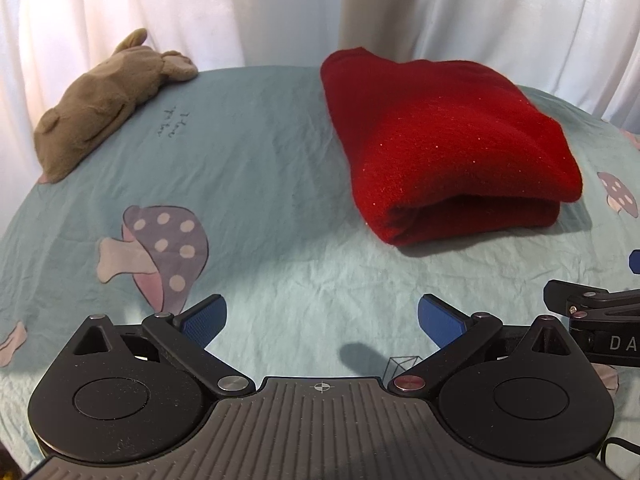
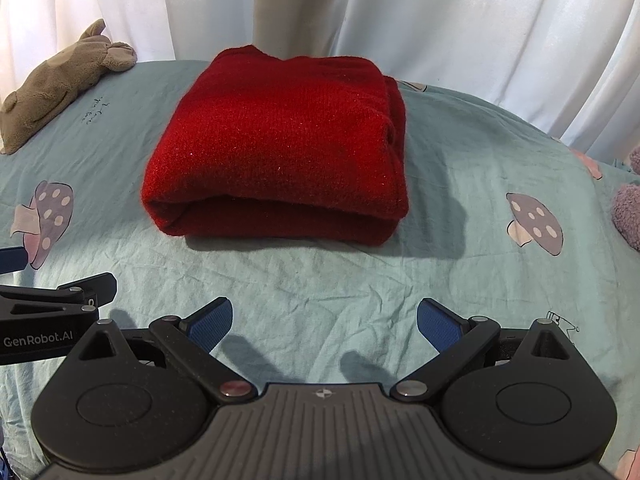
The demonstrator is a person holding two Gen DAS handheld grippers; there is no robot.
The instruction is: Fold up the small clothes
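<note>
Holding both tongs level and low over the bed sheet (image 2: pixel 460 152), you have the left tongs (image 1: pixel 322 320) and right tongs (image 2: pixel 324 322) released, blue pads spread wide and gripping nothing. Your red folded garment (image 2: pixel 276 148) lies on the sheet just beyond them, centred for the right tongs and to the far right for the left. Only the right view shows the purple fuzzy item (image 2: pixel 628 212) at the right edge, while the grey plush toy (image 1: pixel 100 100) sits far left.
</note>
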